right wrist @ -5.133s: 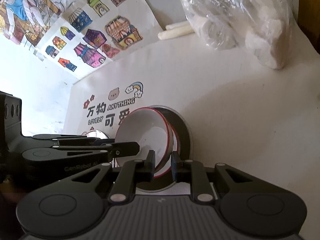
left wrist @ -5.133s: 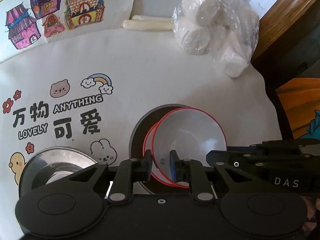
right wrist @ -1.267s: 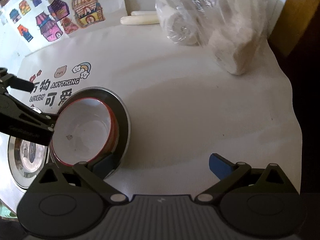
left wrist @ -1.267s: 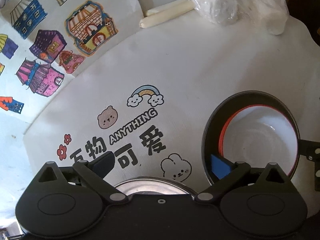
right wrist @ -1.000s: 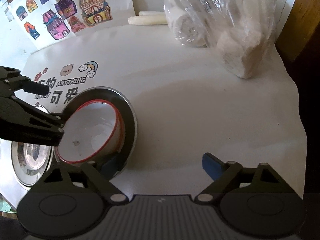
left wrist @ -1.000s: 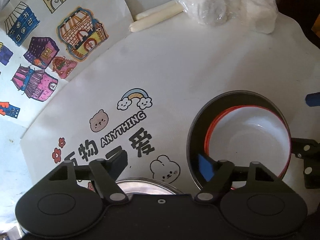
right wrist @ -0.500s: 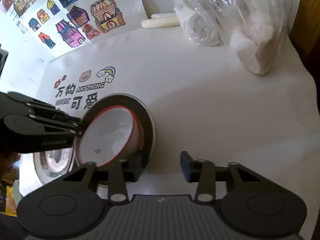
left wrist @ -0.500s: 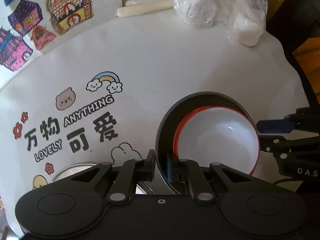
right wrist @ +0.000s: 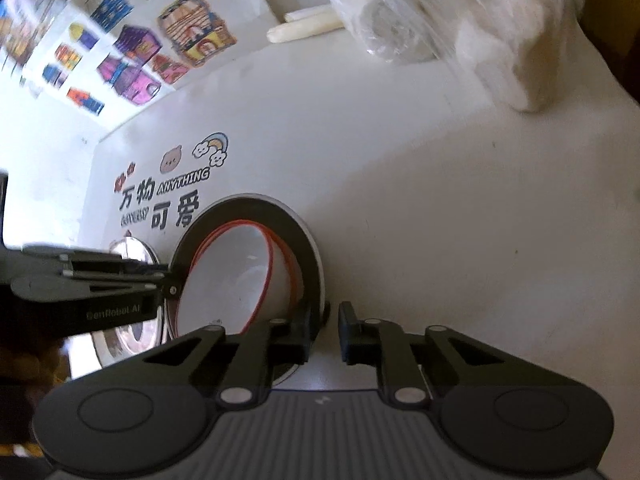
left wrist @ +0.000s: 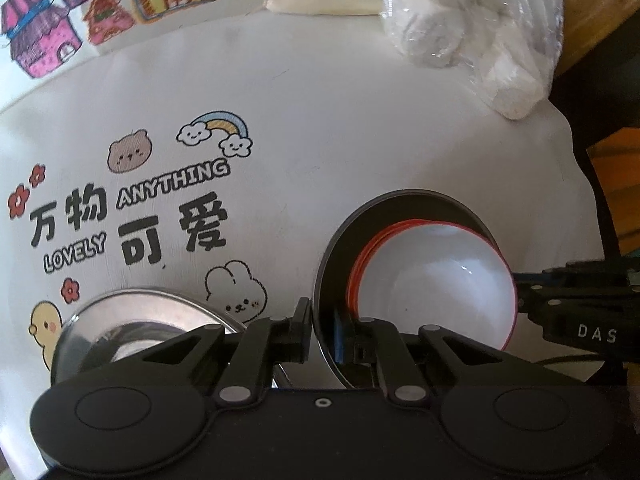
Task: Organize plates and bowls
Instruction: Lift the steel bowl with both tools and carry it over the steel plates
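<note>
A dark grey plate holds two nested white bowls with red rims. My left gripper is shut on the plate's near left rim. In the right wrist view the plate stands tilted, lifted on its left, with the bowls inside. My right gripper is shut on the plate's right rim, with one finger outside it. A steel bowl sits at the lower left, partly hidden by my left gripper.
A plastic bag of white rolls lies at the back right, with white sticks beside it. House drawings hang on the back wall. The white printed cloth ends at a drop on the right.
Both grippers, open a second ago, have closed on opposite rims of the grey plate. The plate with the bowls now tilts up on its left.
</note>
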`<action>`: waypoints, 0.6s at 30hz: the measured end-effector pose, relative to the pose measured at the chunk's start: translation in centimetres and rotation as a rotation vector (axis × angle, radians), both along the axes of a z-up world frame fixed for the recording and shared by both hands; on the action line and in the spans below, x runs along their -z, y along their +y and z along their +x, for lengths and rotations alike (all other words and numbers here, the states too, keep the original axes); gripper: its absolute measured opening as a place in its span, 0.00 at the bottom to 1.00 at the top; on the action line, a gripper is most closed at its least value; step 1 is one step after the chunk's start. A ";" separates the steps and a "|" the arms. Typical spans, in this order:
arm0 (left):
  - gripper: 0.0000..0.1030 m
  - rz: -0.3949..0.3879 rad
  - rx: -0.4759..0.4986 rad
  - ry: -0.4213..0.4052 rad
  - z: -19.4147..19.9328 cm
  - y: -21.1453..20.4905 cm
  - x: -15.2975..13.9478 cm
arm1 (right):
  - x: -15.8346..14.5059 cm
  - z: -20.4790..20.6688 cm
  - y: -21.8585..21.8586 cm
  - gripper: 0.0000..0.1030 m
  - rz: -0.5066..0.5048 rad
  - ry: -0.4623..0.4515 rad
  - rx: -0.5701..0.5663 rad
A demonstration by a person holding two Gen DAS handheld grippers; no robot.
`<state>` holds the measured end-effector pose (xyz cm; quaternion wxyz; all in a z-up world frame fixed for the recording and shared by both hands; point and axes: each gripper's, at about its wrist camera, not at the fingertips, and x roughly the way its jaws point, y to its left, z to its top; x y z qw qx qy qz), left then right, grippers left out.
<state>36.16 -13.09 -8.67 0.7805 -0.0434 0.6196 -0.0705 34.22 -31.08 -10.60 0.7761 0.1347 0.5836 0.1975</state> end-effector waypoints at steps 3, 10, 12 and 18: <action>0.09 -0.006 -0.028 0.005 0.1 0.1 0.0 | 0.5 0.6 -0.6 0.11 0.054 0.053 0.038; 0.09 -0.037 -0.069 0.027 0.0 0.1 0.1 | 0.4 0.6 -0.5 0.10 0.028 0.083 0.049; 0.09 -0.048 -0.069 0.032 0.0 0.0 0.2 | 0.4 0.5 -0.5 0.10 0.023 0.090 0.056; 0.09 -0.066 -0.059 0.031 -0.1 -0.5 0.1 | 0.0 0.0 -1.1 0.10 0.019 0.093 0.077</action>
